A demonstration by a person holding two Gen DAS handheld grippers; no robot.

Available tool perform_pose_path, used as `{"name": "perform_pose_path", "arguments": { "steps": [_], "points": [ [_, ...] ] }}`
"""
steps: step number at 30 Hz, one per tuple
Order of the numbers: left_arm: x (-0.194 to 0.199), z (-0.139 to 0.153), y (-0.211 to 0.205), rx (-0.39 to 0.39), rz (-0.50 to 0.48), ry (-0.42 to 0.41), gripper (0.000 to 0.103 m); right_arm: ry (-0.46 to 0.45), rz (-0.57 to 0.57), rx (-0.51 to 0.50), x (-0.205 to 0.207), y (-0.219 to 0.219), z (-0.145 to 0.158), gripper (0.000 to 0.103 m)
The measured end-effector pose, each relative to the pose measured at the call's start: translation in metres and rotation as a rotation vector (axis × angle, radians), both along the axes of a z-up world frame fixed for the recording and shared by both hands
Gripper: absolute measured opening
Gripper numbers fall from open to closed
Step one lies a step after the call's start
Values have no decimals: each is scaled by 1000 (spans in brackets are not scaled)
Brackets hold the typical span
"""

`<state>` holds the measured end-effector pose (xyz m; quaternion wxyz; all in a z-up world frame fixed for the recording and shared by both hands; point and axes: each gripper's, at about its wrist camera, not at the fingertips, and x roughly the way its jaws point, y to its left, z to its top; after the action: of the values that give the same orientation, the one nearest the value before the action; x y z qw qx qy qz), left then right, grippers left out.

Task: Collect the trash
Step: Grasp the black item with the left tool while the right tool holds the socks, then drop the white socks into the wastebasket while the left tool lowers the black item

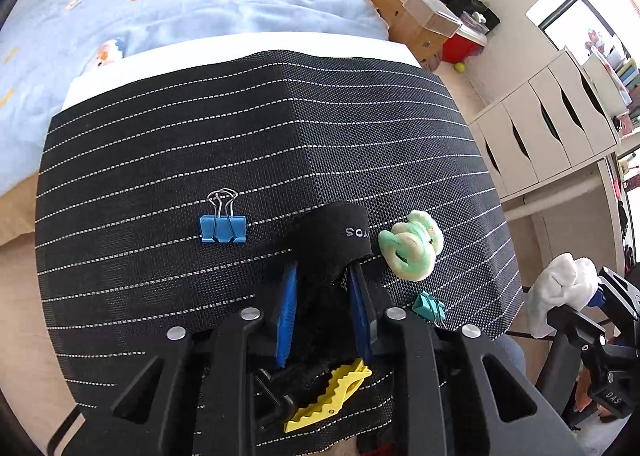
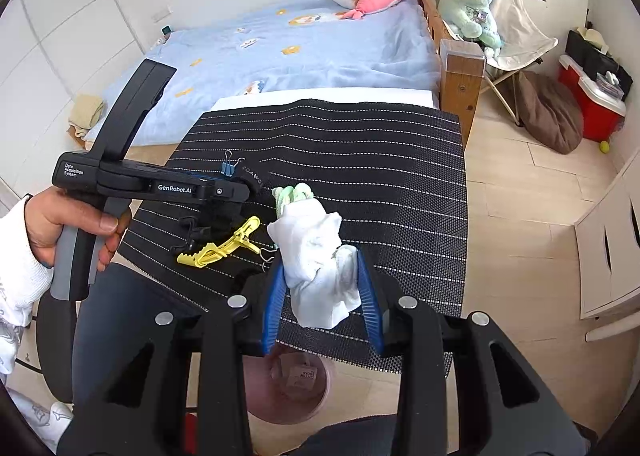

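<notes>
Left wrist view, left gripper (image 1: 324,280) pinching rolled black fabric (image 1: 340,240), right gripper (image 2: 320,288) squeezing crumpled white tissue (image 2: 316,256)

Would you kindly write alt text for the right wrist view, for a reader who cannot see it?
The right hand-held gripper clamps a white wad above a striped black mat. To its left, a hand holds the left hand-held gripper down on a black band, near a yellow clip.

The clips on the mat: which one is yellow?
The toothed peg nearest the camera, under the left gripper. The two binder clips are blue and teal.
</notes>
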<state>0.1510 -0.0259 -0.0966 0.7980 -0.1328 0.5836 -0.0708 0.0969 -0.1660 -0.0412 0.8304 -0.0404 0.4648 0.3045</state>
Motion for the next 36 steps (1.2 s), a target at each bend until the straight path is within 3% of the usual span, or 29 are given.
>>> {"name": "perform_pose_path", "arguments": {
  "steps": [16,28,36],
  "points": [
    [-31,46,4,74,-32,-168,21,-42,22,-6,-8,5,17,35],
    [-95,94,1,136,-87,-337,21,-106,81,-11,-39,15,44,35],
    [-141,106,-4,146,-100,-400,21,-138,125,13,-69,22,59,35]
  ]
}}
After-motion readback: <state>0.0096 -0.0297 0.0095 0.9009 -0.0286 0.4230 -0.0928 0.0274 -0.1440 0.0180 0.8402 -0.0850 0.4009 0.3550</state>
